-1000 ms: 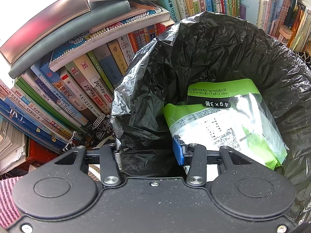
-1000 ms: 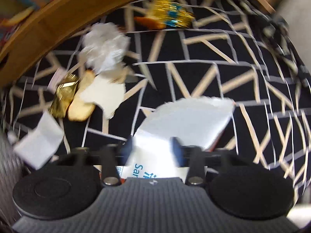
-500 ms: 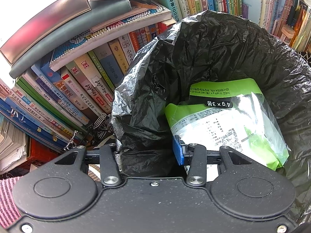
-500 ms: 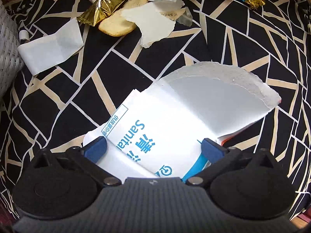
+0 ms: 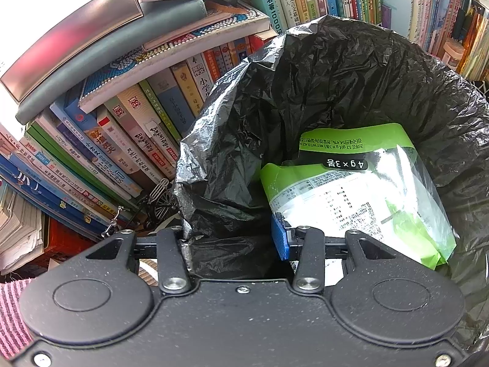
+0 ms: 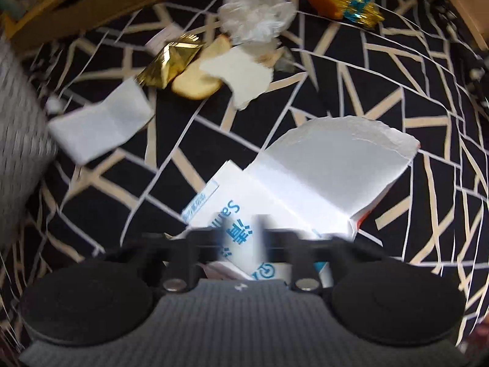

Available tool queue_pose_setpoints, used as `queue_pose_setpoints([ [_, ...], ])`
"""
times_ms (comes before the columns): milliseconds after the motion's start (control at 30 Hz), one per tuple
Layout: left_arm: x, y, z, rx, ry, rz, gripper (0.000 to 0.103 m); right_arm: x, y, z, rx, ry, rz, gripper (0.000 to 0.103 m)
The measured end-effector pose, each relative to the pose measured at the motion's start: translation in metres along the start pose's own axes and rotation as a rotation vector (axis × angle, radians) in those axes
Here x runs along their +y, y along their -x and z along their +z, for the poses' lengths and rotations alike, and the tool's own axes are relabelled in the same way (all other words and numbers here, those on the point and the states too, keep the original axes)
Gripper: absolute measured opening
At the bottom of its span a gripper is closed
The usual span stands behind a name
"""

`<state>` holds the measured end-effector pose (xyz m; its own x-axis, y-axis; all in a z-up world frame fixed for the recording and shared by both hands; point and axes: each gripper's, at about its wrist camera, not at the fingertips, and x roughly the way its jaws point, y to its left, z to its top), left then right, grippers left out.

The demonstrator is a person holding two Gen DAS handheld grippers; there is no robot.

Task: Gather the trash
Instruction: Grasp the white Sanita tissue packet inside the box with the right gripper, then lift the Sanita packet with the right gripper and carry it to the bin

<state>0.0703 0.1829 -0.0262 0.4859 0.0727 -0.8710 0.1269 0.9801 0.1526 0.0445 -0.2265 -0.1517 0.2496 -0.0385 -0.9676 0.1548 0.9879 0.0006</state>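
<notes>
While the left tool (image 5: pixel 233 238) grips the bunched rim of the black trash bag (image 5: pixel 351 91), its jaws part-way apart with the plastic pinched against the left finger, the bag's mouth stands wide. To the left of the bag, rows of books (image 5: pixel 128 140) lean on a shelf. Inside the bag, toward the right, lies a green and clear wrapper (image 5: pixel 360 195), touching the right finger's blue pad.

Over on the black patterned cloth (image 6: pixel 397 98), the right tool (image 6: pixel 241 238) is clamped on a white torn packet (image 6: pixel 321 171) with blue print, its blurred fingers drawn close together with the packet's edge between them. Farther off on the cloth, from left to right, lie a folded white paper (image 6: pixel 101 128), a gold foil wrapper (image 6: pixel 169 61), a piece of bread (image 6: pixel 198 82), a crumpled white tissue (image 6: pixel 256 15) and a gold and blue wrapper (image 6: pixel 351 3).
</notes>
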Motion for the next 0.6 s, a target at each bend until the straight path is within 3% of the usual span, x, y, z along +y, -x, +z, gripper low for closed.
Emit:
queue_pose_setpoints([
  [67, 0.0, 0.0, 0.0, 0.0, -0.001, -0.003, 0.041, 0.0, -0.004, 0.002, 0.01, -0.003, -0.005, 0.004],
  [100, 0.001, 0.0, 0.0, 0.0, -0.001, -0.005, 0.041, 0.003, -0.003, 0.001, 0.006, 0.037, -0.012, 0.015],
  [167, 0.002, 0.0, 0.0, 0.0, 0.0, -0.005, 0.041, 0.013, -0.001, 0.0, 0.001, 0.146, -0.048, 0.039],
  [200, 0.002, 0.0, 0.0, 0.0, -0.001, -0.004, 0.041, 0.019, -0.001, 0.0, 0.006, 0.206, -0.057, 0.067],
  [233, 0.002, 0.0, 0.0, -0.001, -0.002, -0.006, 0.041, 0.023, -0.001, -0.003, -0.005, 0.254, -0.062, 0.088],
  [433, 0.002, 0.0, 0.0, -0.002, -0.004, -0.005, 0.041, 0.04, -0.019, -0.006, -0.021, 0.427, -0.064, 0.102],
  [600, 0.002, 0.0, 0.0, -0.002, -0.003, -0.006, 0.041, 0.018, -0.027, 0.001, -0.033, 0.33, 0.037, 0.099],
])
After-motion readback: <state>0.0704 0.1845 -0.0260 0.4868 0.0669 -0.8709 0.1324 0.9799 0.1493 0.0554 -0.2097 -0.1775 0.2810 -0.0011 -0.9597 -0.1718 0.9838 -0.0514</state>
